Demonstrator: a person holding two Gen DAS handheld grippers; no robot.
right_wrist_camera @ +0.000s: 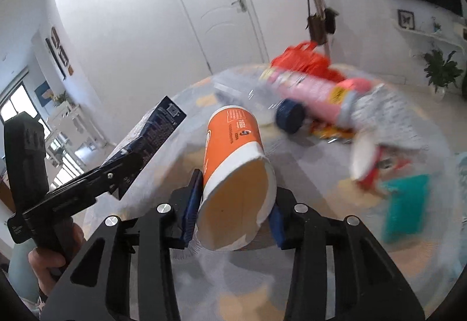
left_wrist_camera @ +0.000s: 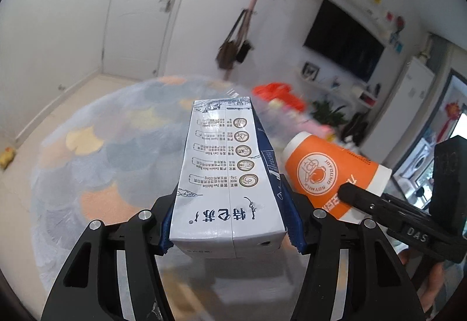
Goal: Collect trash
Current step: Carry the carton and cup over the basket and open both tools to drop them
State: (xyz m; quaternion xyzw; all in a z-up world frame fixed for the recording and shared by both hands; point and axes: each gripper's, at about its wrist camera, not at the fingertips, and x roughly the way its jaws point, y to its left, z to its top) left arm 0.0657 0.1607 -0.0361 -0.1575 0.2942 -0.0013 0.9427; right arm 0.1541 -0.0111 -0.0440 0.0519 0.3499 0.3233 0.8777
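Note:
A white and blue milk carton [left_wrist_camera: 224, 175] lies lengthwise between the blue pads of my left gripper [left_wrist_camera: 230, 221], which is shut on its lower end. In the right wrist view the same carton [right_wrist_camera: 151, 128] shows at the left, with a hand [right_wrist_camera: 49, 265] on the left gripper's handle. An orange and white paper cup [right_wrist_camera: 233, 146] sits with its open mouth towards the camera, and my right gripper [right_wrist_camera: 235, 216] is shut on its squashed rim. From the left wrist view the cup [left_wrist_camera: 315, 172] hangs just right of the carton, a right finger [left_wrist_camera: 359, 195] on it.
Below both grippers is a round table [left_wrist_camera: 102, 160] with a pastel scale-patterned top. On it lie a red bag [right_wrist_camera: 306, 58], a pink bottle [right_wrist_camera: 315, 93] with a dark blue cap, a white and red wrapper [right_wrist_camera: 364, 157] and a teal flat item [right_wrist_camera: 405, 204]. Doors and a coat stand are behind.

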